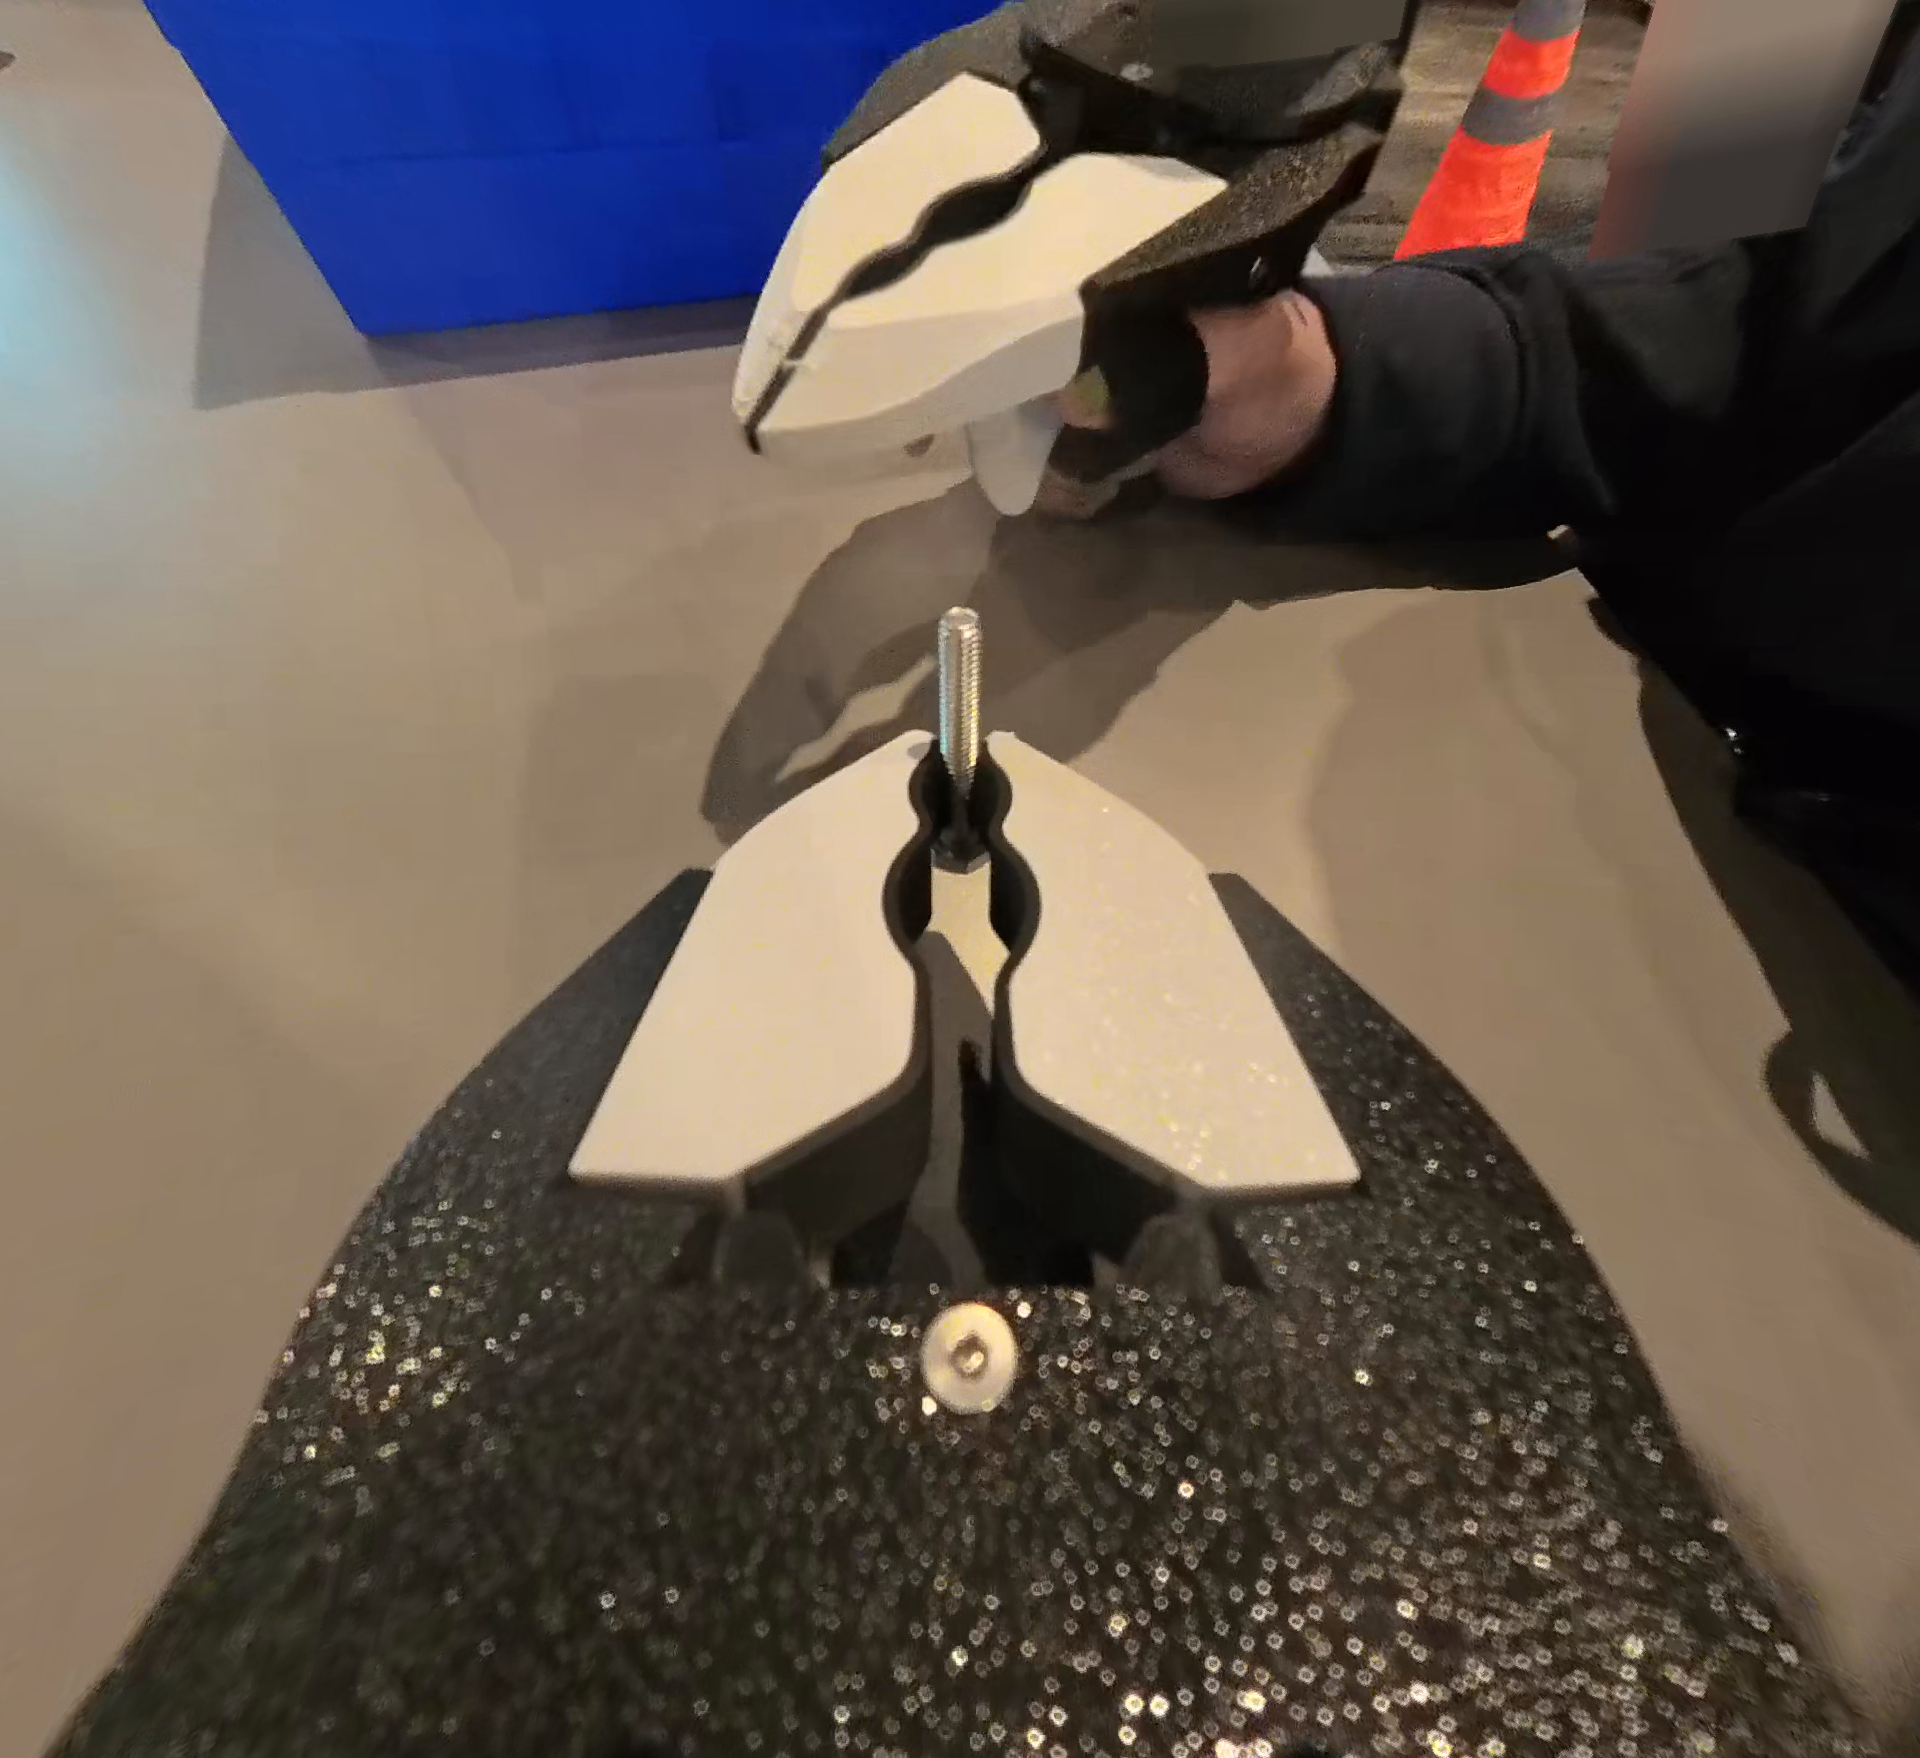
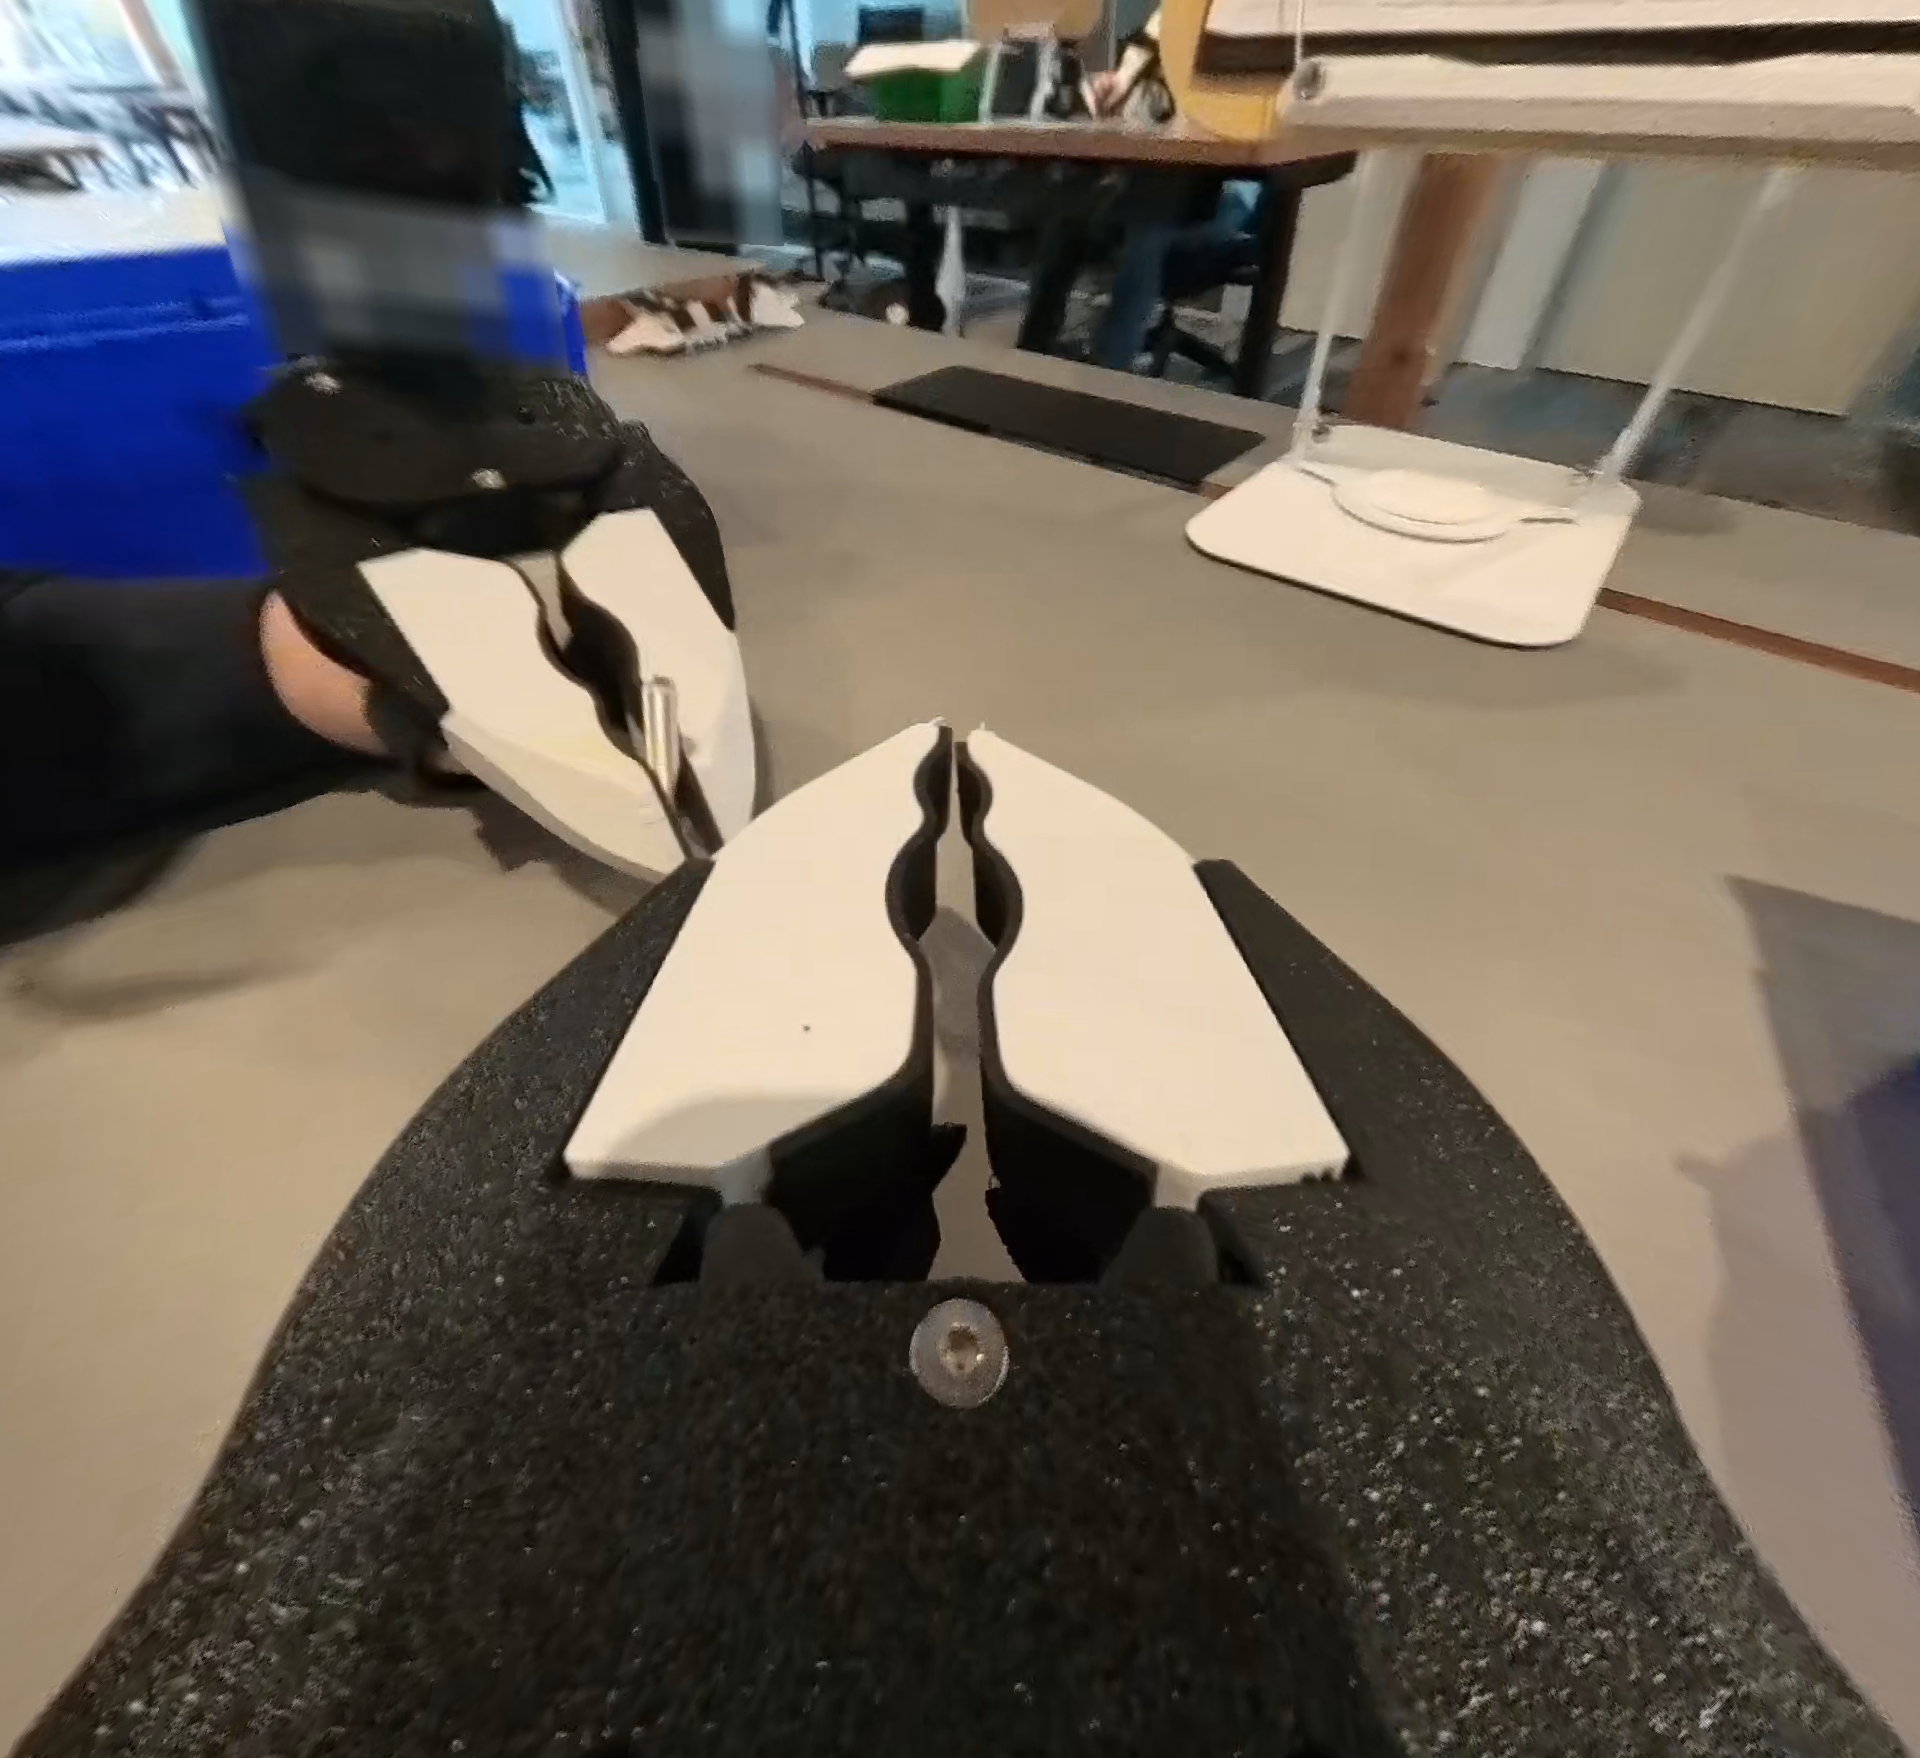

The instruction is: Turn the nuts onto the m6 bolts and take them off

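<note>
A silver threaded bolt point(image 1: 957, 680) stands upright between the tips of my left gripper point(image 1: 956, 758), which is shut on its lower part, head down. The bare thread sticks up above the white fingers, with no nut on it. My right gripper point(image 1: 755, 420) hovers above and behind the bolt, tips pointing down-left, jaws closed, nothing visible between them. In the right wrist view my right gripper point(image 2: 958, 734) is shut with only a thin slit. The left gripper point(image 2: 717, 825) sits to its left, holding the bolt point(image 2: 657, 721). No nut is in view.
A blue plastic bin point(image 1: 520, 98) stands at the back left of the grey table point(image 1: 312, 669). An orange traffic cone point(image 1: 1527, 77) is on the floor behind. A white stand base point(image 2: 1423, 545) and a black mat point(image 2: 1070, 425) lie farther along the table. A dark-sleeved hand point(image 1: 1268, 378) holds the right gripper.
</note>
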Demonstrator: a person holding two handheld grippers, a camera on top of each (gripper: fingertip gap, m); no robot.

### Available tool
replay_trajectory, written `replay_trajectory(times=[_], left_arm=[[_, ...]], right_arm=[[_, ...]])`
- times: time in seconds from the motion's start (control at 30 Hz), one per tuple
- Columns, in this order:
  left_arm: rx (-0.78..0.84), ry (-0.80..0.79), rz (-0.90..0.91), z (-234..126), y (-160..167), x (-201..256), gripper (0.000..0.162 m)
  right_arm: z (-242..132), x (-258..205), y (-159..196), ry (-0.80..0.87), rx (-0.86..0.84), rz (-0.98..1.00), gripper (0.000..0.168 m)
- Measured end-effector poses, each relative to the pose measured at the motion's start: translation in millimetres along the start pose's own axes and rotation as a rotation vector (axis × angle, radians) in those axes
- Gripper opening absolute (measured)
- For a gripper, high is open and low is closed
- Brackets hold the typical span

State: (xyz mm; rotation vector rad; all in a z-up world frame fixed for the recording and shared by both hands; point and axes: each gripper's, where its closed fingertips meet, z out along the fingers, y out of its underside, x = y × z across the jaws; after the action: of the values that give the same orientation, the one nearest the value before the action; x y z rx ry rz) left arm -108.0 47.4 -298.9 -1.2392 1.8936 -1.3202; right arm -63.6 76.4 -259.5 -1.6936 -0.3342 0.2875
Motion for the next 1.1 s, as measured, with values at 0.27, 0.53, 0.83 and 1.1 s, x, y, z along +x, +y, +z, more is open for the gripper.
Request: replay_trajectory(times=[0.27,0.53,0.83,1.1], left_arm=[[0.004,0.004,-0.001,0.0,-0.2,-0.1,0.005],[-0.001,0.008,-0.004,0.9,0.3,-0.2,0.005],[0.0,0.006,-0.001,1.5,0.1,-0.3,0.005],[0.005,0.016,0.0,1.6,-0.5,0.7,0.005]], right_arm=[[-46.1,26.2,-38.1,0.13,0.104,0.04,0.004],[-121.1,29.7,36.3,0.229,-0.379,0.071,0.016],[-152.9,-1.3,102.1,0.131,-0.635,0.006,0.021],[-148.3,2.7,103.8,0.141,-0.584,0.025,0.017]])
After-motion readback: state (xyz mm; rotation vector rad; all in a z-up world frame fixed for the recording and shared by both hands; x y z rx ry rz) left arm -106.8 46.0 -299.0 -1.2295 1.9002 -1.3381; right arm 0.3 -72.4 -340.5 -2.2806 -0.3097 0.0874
